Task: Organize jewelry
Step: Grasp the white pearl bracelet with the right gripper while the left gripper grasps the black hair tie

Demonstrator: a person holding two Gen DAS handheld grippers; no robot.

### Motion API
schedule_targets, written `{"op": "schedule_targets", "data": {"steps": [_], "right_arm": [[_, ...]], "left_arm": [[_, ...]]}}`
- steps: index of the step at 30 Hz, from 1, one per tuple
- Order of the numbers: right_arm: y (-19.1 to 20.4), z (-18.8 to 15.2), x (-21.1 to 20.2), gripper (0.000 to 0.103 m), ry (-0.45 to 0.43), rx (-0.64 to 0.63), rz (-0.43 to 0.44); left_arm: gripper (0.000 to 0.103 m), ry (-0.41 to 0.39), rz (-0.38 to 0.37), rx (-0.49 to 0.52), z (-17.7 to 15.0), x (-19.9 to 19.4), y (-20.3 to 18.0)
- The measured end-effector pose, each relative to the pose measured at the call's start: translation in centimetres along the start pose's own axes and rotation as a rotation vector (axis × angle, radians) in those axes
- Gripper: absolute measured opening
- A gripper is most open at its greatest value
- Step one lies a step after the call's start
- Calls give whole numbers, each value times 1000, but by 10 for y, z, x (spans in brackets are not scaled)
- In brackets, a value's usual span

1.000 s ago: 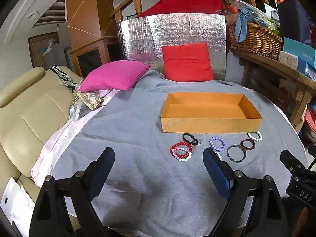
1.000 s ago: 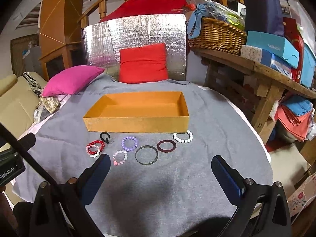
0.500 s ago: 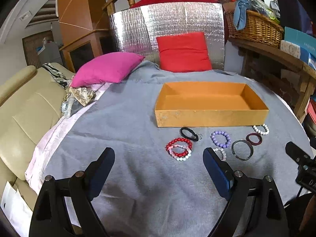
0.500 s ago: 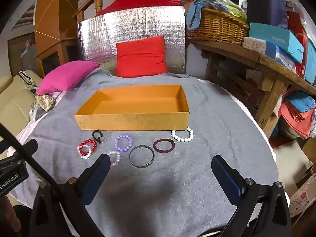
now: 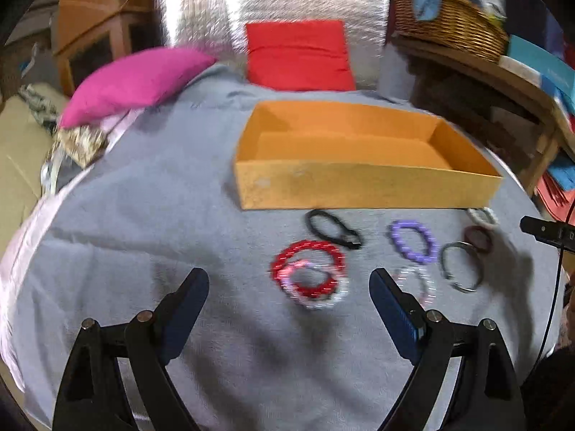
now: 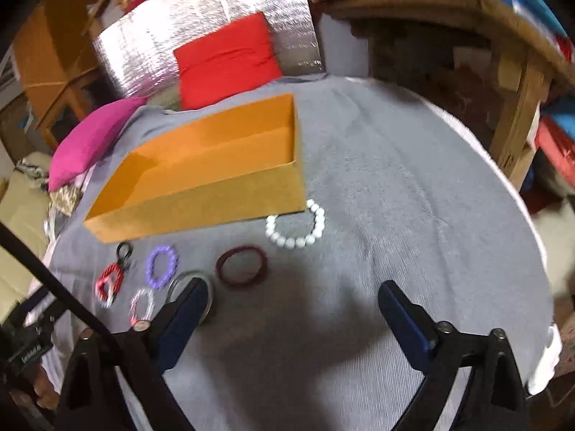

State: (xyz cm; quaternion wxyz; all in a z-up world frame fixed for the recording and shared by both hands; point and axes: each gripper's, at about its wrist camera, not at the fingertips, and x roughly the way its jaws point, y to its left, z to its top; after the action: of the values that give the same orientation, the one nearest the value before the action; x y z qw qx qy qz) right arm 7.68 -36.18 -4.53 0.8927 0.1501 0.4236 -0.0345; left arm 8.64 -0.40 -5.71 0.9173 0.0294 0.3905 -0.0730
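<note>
An empty orange box [image 5: 366, 179] [image 6: 201, 201] sits on the grey cloth. Several bracelets lie in a row in front of it: red beads [image 5: 305, 262] over a pale one, a black band [image 5: 332, 230], purple beads [image 5: 413, 242] [image 6: 161, 266], a dark bangle [image 5: 461, 265], a maroon ring [image 6: 242, 267], white pearls [image 6: 296, 224]. My left gripper [image 5: 289, 285] hangs open just before the red bracelet, holding nothing. My right gripper [image 6: 293, 300] is open with its jaws closing; nothing lies between them, the maroon ring just ahead.
A pink cushion [image 5: 133, 82] and a red cushion [image 5: 298, 55] lie behind the box against a silver foil panel [image 5: 273, 3]. A wooden shelf [image 6: 467, 25] with a wicker basket [image 5: 449, 25] stands to the right. A beige sofa [image 5: 18, 158] is at left.
Both grippers have sunk and moved forward toward the bracelets, which now look larger. The right gripper has rolled, tilting its view, and its jaws have narrowed.
</note>
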Motion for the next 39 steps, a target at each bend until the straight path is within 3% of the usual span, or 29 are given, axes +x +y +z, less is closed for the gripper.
{"op": "schedule_targets", "data": {"steps": [2, 4, 6, 11, 16, 17, 19, 21, 24, 28, 35, 39], "right_arm": [[-5, 9, 17, 70, 29, 25, 15], [-10, 15, 31, 69, 53, 54, 12], [-14, 20, 45, 60, 66, 71, -24], [-17, 33, 64, 49, 82, 92, -56], [-5, 38, 78, 39, 96, 28, -121], [0, 38, 80, 29, 98, -8, -150], [8, 36, 81, 23, 96, -61, -194], [14, 34, 79, 10, 99, -111, -236], [11, 30, 73, 10, 103, -126, -272], [-13, 29, 52, 10, 71, -50, -281], [-25, 34, 5, 10, -81, 85, -181], [-12, 43, -14, 10, -179, 99, -122]], "left_arm": [[91, 18, 25, -14, 3, 8, 6], [91, 16, 24, -18, 7, 12, 9], [91, 20, 31, -23, 11, 16, 13], [91, 20, 45, -40, 19, 26, 14], [91, 20, 52, -35, 22, 30, 12], [91, 18, 52, -31, 22, 30, 11], [91, 18, 56, -27, 24, 31, 12], [91, 32, 58, -33, 24, 34, 15], [91, 52, 43, -45, 24, 37, 18], [91, 52, 19, -37, 26, 38, 13], [91, 58, -85, 4, 34, 46, -21], [91, 91, -94, 31, 38, 62, -37]]}}
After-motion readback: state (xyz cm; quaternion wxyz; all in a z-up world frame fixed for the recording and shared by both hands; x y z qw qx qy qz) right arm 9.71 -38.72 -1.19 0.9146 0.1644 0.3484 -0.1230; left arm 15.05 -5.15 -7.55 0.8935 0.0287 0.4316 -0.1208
